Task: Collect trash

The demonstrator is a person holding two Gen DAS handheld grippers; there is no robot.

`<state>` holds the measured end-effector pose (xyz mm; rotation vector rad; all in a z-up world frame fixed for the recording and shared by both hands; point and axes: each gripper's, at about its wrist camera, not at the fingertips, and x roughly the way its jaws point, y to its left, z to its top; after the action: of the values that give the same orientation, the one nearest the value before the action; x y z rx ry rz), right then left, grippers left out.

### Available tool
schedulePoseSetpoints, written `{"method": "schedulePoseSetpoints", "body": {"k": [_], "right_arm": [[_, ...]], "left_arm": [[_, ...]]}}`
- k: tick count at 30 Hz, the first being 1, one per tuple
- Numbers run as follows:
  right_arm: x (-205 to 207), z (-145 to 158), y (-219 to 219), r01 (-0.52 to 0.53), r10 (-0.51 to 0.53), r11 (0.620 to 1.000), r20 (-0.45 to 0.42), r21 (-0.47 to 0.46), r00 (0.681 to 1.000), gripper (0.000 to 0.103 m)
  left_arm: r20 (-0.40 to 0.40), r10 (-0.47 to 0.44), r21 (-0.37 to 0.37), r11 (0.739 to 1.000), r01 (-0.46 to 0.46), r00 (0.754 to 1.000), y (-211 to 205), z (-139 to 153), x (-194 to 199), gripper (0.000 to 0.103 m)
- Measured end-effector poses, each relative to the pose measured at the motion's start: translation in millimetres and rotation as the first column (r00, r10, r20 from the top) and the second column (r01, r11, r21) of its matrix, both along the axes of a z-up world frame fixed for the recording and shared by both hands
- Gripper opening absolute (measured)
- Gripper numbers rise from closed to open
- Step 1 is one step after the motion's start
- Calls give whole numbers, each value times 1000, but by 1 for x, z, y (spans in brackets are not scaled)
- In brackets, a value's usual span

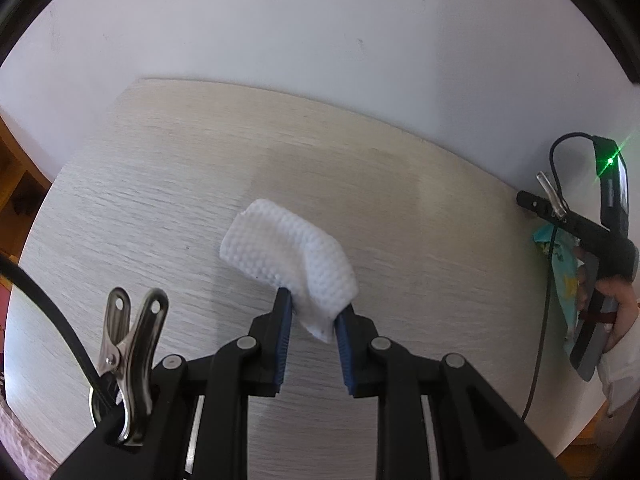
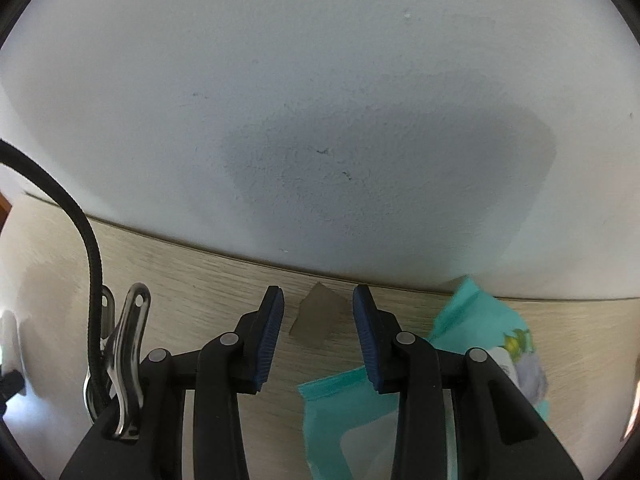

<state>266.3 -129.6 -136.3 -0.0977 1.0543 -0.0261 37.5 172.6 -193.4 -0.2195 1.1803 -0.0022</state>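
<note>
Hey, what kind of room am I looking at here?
Probably a home room: a light wood-grain table pushed against a plain white wall, with a teal wet-wipe packet lying on it.

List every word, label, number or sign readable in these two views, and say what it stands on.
None can be read.
Teal packet: printed pictures, any lettering too blurred to read.
White wipe in the left gripper: embossed dots only.
Right gripper, brown scrap, table: no text.

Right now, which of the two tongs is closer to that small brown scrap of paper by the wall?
Right. The right tongs hang just over the brown scrap, which lies between their open tips. The left tongs are away across the table, clamped on a white wipe.
</note>
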Motion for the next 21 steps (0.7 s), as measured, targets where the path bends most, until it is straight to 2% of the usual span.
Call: {"method": "schedulePoseSetpoints", "body": {"k": [2,5,21], "right_arm": [[1,-1,2,-1,1,1000,5,7,1000,34],[-11,4,4,-6,5,1000,9,17,1000,18],[-47,39,26,-114,110,990,52,83,993,17]], "left_arm": [[0,5,-1,1000,-5,1000,0,-1,0,22],[0,11,-3,1000,-11,1000,2,-3,-1,22],[19,14,-16,1000,-14,1000,4,4,-10,22]]}}
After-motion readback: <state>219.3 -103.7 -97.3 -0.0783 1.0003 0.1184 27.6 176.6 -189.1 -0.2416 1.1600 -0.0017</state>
